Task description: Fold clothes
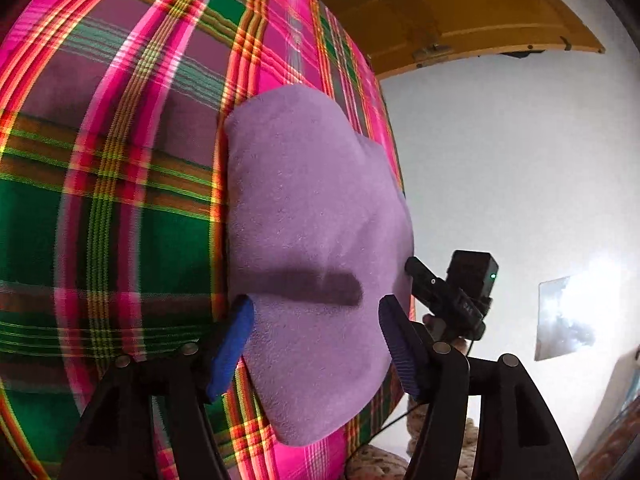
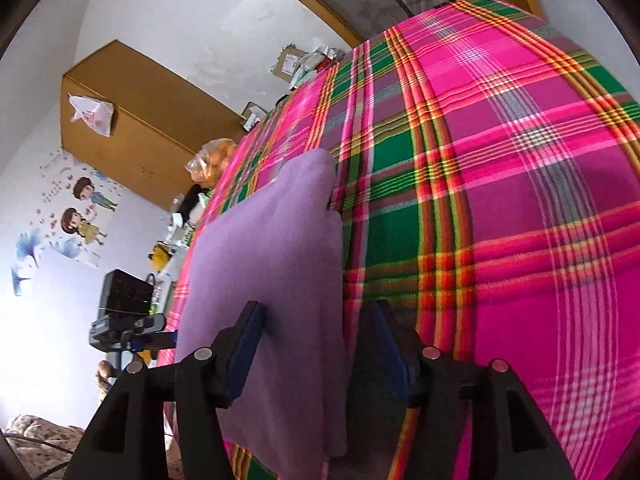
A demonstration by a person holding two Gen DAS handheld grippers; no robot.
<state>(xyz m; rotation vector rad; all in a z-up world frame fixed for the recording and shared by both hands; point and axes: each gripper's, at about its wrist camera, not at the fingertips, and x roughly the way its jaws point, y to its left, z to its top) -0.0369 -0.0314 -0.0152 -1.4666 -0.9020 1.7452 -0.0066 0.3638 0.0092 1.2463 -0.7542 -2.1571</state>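
Spread flat, a folded lilac fleece garment (image 1: 316,240) is lying on a pink, green and orange plaid cloth (image 1: 112,200) that is covering the surface beneath it, near that surface's edge.

Seen from the left wrist, the left tool (image 1: 316,344) is standing wide open, its blue pad (image 1: 232,352) and ribbed purple pad (image 1: 400,352) sitting either side of the garment's near portion without pinching it; a dark shadow is falling across the fleece just ahead of the pads. Only this view is showing the right tool (image 1: 412,268) from outside: a black body with a small green light, reaching in at the garment's right edge, a hand partly visible below it. A yellow-brown wooden door (image 1: 460,12) and a white wall (image 1: 520,160) are filling the right side.

From the right wrist, the right tool (image 2: 316,340) is also standing open, though less wide. Its left pad (image 2: 244,352) is resting against the fleece and its right pad (image 2: 384,356) is sitting at the garment's edge beside the plaid; nothing is gripped. Here the garment (image 2: 272,260) is stretching away in a long band, ending in a rounded lobe. This view alone is showing a brown cabinet (image 2: 140,120) with a plastic bag (image 2: 92,114) hung on it, cartoon wall stickers (image 2: 80,212), clutter past the cloth's far edge, and the left tool (image 2: 132,328) at the garment's left side.
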